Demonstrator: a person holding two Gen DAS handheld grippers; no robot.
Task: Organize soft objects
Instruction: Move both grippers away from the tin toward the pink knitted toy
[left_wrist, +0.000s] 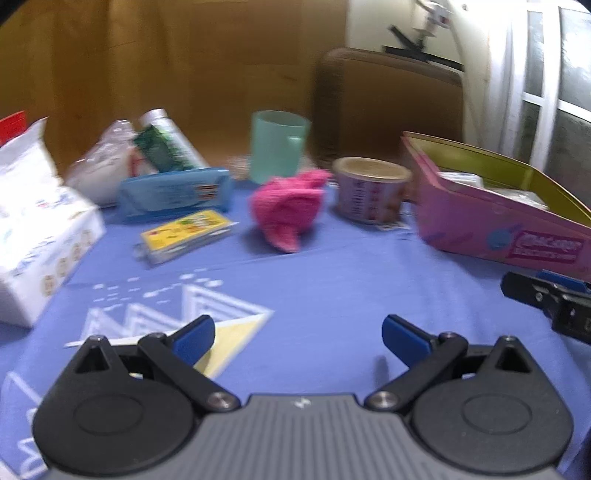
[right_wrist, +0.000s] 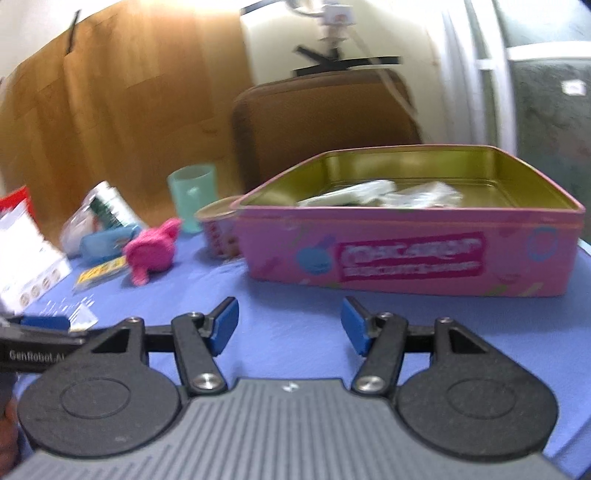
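Pink knitted soft item (left_wrist: 287, 211) lies on the blue-clothed table (left_wrist: 332, 288) toward its far edge, well ahead of both grippers. Left gripper (left_wrist: 298, 341) jaws stand apart, empty; right gripper (right_wrist: 289, 325) likewise.

— What lies where on the cloth-covered table (left_wrist: 332, 280)?

— The knitted toy (left_wrist: 286, 210) sits mid-table, with the cup (left_wrist: 279, 146) behind it and the can (left_wrist: 369, 190) to its right. Right of the can stands the open tin box (right_wrist: 406, 251), packets (right_wrist: 388, 194) inside.

— And to the left?

— A flat card (left_wrist: 186, 234) lies before the pouch (left_wrist: 175, 194), a tube (left_wrist: 168, 142) leaning behind that; the tissue pack (left_wrist: 37, 221) is farthest left.
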